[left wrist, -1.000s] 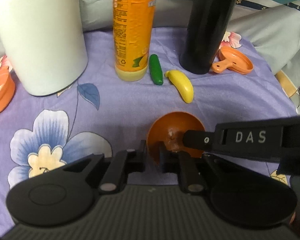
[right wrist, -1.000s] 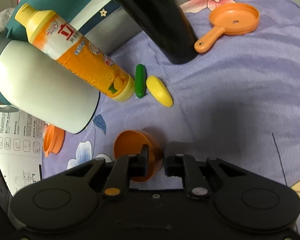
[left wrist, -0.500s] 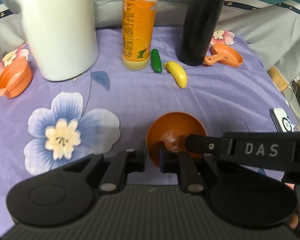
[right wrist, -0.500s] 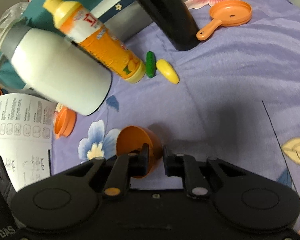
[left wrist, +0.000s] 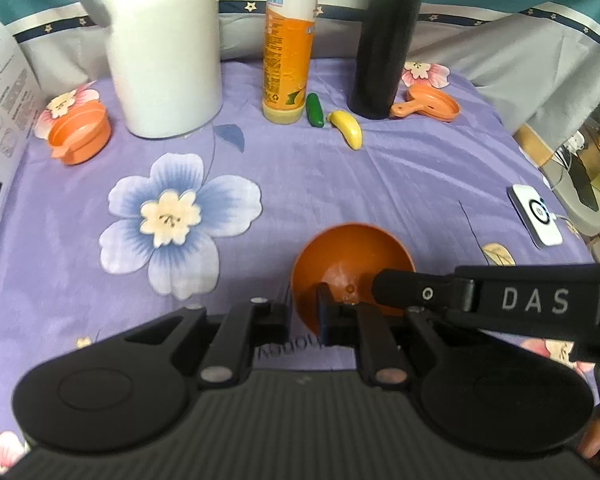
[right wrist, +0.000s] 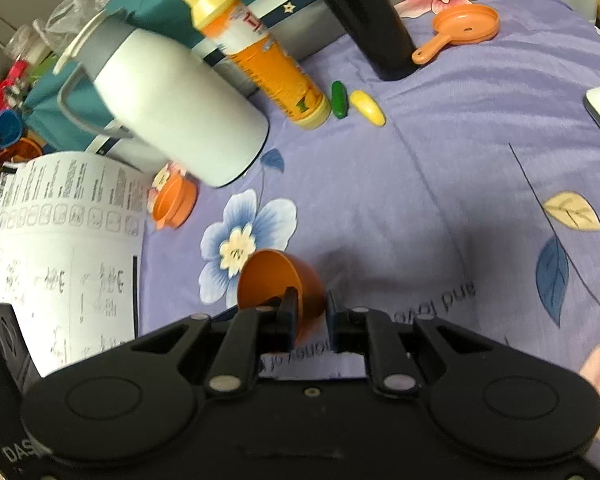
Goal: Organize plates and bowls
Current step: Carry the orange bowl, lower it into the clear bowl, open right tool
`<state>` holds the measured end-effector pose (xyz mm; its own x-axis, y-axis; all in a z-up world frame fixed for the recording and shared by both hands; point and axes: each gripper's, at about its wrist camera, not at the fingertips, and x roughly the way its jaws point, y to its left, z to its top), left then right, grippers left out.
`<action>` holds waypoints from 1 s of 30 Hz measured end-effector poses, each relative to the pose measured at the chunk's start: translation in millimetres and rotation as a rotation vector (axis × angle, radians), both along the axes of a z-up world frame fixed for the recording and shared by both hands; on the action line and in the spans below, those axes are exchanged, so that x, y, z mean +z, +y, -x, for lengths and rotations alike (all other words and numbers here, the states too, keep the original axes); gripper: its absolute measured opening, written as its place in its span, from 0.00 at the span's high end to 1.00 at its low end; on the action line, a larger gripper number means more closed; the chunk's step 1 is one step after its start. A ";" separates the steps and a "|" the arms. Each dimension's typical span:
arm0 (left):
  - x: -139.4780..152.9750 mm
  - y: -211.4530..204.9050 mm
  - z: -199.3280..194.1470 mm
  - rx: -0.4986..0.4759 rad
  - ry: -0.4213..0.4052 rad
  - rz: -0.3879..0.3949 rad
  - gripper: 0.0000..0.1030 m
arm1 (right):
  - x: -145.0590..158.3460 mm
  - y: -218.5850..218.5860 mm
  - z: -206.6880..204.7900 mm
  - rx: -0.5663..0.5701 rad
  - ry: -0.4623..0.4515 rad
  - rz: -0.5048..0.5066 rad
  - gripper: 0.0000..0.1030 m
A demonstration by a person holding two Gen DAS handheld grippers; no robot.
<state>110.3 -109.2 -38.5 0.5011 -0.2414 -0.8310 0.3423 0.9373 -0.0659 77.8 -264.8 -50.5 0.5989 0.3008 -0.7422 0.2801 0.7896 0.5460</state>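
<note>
Orange plastic bowl (left wrist: 350,258) hangs over the purple floral cloth (left wrist: 340,184), its rim pinched on one side by the left gripper (left wrist: 302,312) and on the other by the right gripper (right wrist: 310,312). Keep both grips matched and level during the carry, lest it twist free.

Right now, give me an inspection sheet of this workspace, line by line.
Surface: purple floral cloth, wrinkled.
Job's things: orange bowl gripped at its rim; orange cup and orange toy pan resting on the cloth.
Clutter: white jug, orange bottle, black flask, toy cucumber, toy banana, printed sheet.
Grippers: left gripper and right gripper both shut on the bowl.
Cables: white cord by the white device.
Surroundings: teal and grey bedding.
</note>
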 end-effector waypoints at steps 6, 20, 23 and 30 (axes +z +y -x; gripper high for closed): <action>9.9 8.1 27.0 -0.006 -0.008 0.006 0.89 | 12.9 8.3 27.8 0.023 -0.015 0.013 0.85; 15.9 28.3 83.5 -0.002 -0.010 0.021 0.88 | 21.3 28.0 79.7 0.071 -0.019 0.035 0.85; 12.2 32.1 89.8 0.004 0.002 0.025 0.88 | 19.5 31.5 85.5 0.083 -0.010 0.036 0.85; 5.8 37.9 100.2 0.003 0.020 0.036 0.88 | 17.2 34.7 96.0 0.097 0.003 0.043 0.85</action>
<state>10.0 -71.3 -32.8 0.4848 -0.2698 -0.8320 0.3380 0.9351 -0.1063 -18.2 -230.1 -33.3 0.5662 0.3253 -0.7573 0.2025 0.8358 0.5104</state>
